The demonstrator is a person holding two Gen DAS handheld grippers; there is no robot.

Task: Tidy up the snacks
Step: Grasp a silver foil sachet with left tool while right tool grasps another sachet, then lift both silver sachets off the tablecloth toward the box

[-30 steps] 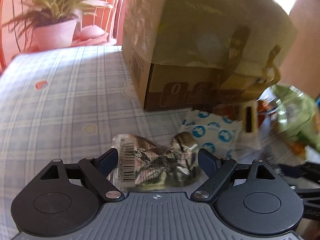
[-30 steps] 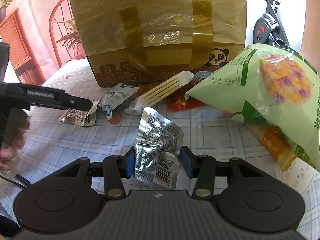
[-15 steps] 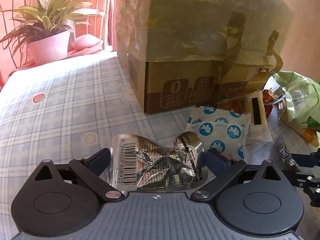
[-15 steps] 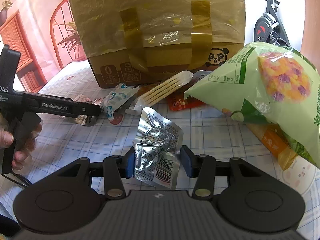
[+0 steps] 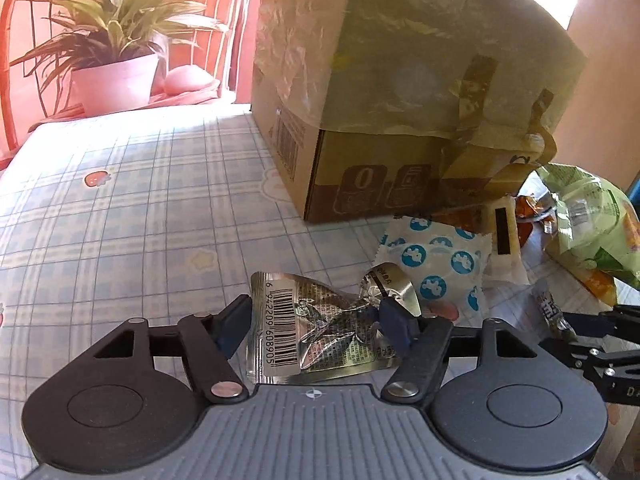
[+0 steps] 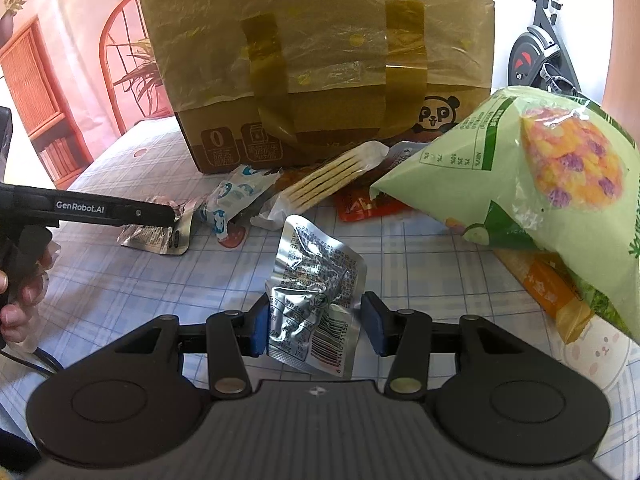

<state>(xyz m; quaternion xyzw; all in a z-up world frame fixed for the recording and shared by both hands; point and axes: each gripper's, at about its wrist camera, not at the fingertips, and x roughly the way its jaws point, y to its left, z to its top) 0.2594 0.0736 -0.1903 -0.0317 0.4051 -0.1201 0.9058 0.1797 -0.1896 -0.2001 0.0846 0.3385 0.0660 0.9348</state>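
Gripping foil packets: left gripper (image 5: 316, 326) just closing on one, right gripper (image 6: 314, 326) likewise, bare tablecloth (image 5: 120, 220) leftward.

Sunlit salmon-pink walls (image 6: 80, 32), a potted plant (image 5: 116, 60) on a ledge, an exercise bike (image 6: 540, 52) by white wall

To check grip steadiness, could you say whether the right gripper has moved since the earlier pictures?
No: the right gripper stayed put; the cardboard box keeps its place.
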